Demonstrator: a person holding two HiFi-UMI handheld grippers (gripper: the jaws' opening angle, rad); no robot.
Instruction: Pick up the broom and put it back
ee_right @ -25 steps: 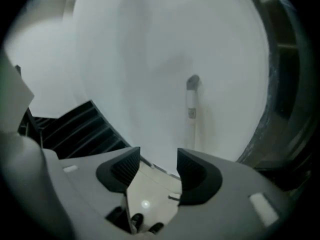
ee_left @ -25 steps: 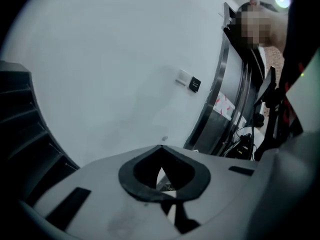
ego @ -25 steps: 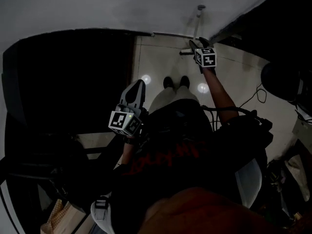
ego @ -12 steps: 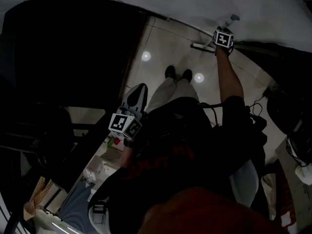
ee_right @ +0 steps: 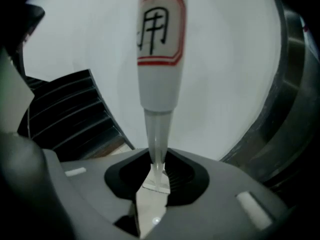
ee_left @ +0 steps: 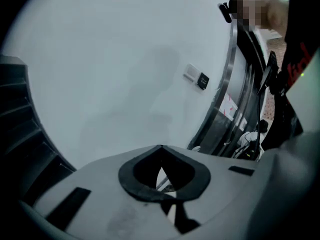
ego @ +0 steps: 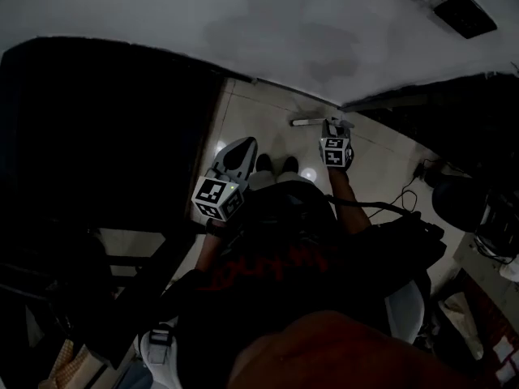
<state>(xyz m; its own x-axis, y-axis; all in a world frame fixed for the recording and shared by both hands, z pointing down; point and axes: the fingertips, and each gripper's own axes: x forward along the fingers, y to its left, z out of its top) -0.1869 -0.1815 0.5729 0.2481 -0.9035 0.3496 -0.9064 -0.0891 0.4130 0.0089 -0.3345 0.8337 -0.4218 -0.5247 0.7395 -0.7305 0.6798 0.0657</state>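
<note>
In the right gripper view the broom's white handle point(ee_right: 160, 84), with a red-bordered label, rises straight up from between the jaws. My right gripper point(ee_right: 159, 159) is shut on its thin lower part. In the head view the right gripper point(ego: 333, 128) hangs over the pale floor just ahead of the person's feet. The broom point(ego: 312, 122) shows there as a light bar beside it on the floor. My left gripper point(ego: 241, 146) is held out at the left, away from the broom. Its jaw tips meet with nothing between them point(ee_left: 159, 149).
A white wall point(ego: 243, 31) stands ahead. A large dark mass point(ego: 105, 136) fills the left. Cables point(ego: 405, 193) and dark gear lie at the right. A curved metal frame point(ee_left: 227, 94) and wall switches point(ee_left: 191, 72) show in the left gripper view, dark slats point(ee_right: 65, 109) in the right.
The right gripper has come down and back toward the person's feet with the broom handle in its jaws. The left gripper has kept about the same place. The head view has swung.
</note>
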